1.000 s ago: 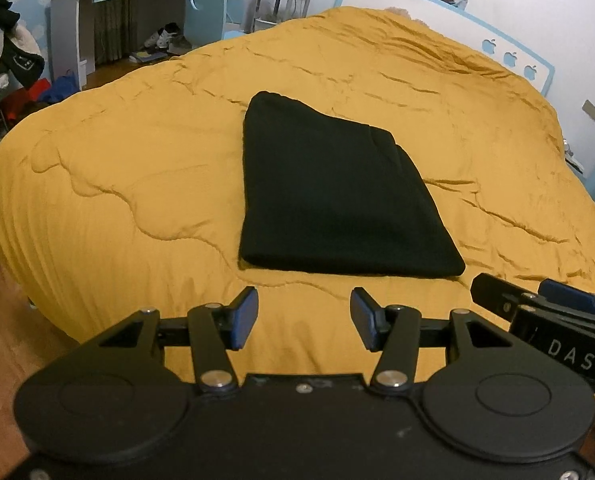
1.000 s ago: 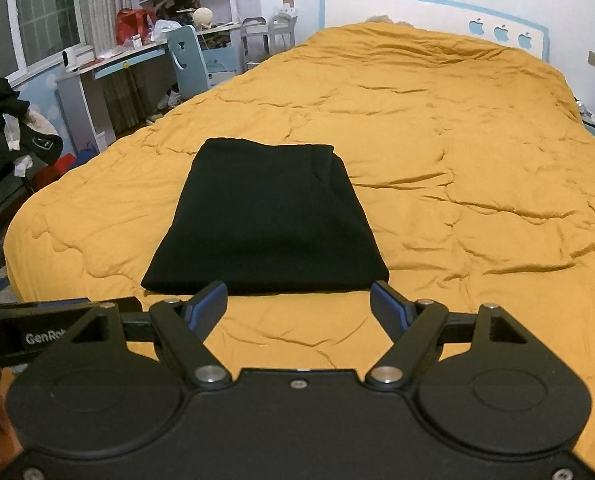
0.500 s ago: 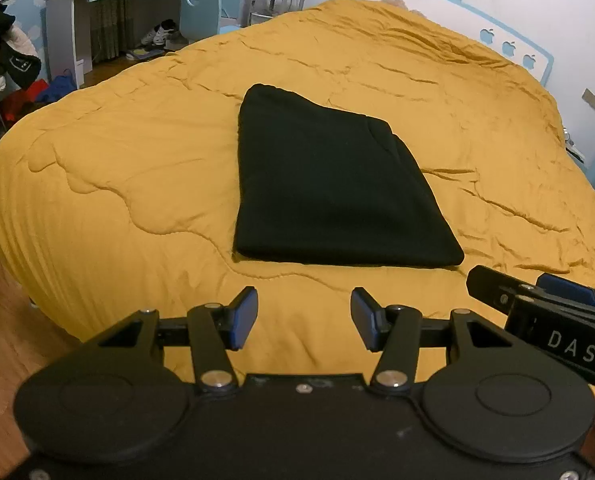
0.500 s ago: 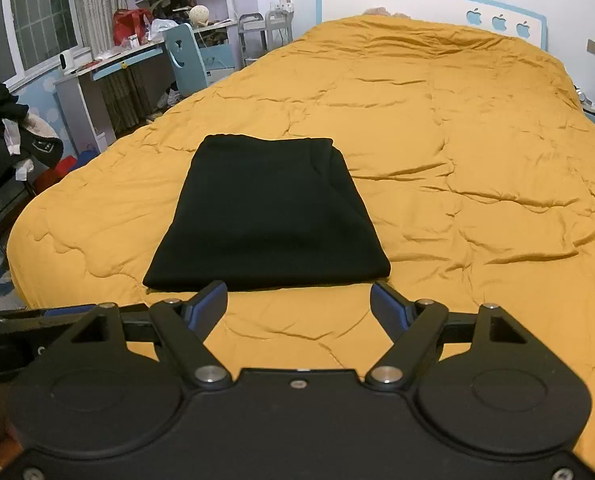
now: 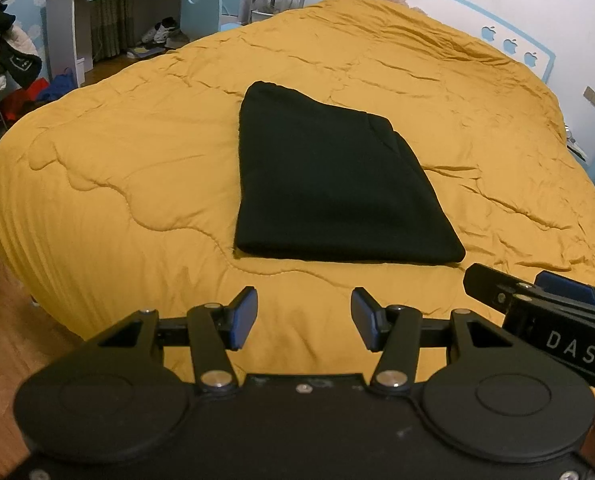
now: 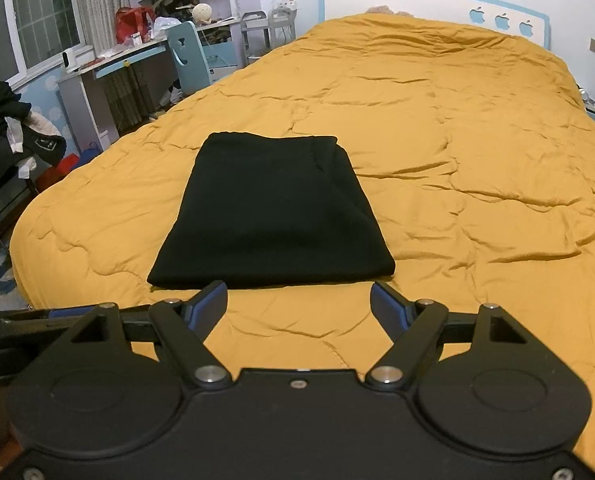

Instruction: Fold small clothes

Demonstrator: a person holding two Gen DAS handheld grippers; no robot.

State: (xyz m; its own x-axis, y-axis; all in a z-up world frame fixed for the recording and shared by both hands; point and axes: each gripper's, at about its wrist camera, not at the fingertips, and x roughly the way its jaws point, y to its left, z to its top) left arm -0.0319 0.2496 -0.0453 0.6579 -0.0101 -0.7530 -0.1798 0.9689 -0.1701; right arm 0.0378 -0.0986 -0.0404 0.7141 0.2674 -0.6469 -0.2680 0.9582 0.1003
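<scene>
On the mustard-yellow quilted bed (image 5: pixel 145 168), a folded black fabric garment (image 5: pixel 329 184) is lying just beyond both tongs, left tongs (image 5: pixel 303 320) and right tongs (image 6: pixel 299 306) gaping wide, empty.

Both wrist views low, bedward, sharing garment (image 5: pixel 333 184).

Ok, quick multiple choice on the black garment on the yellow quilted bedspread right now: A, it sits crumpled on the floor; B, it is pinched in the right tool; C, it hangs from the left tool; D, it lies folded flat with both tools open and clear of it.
D: the black folded garment lies flat on the yellow quilted bedspread, and the left tool and right tool both gape open short of its near edge.
</scene>
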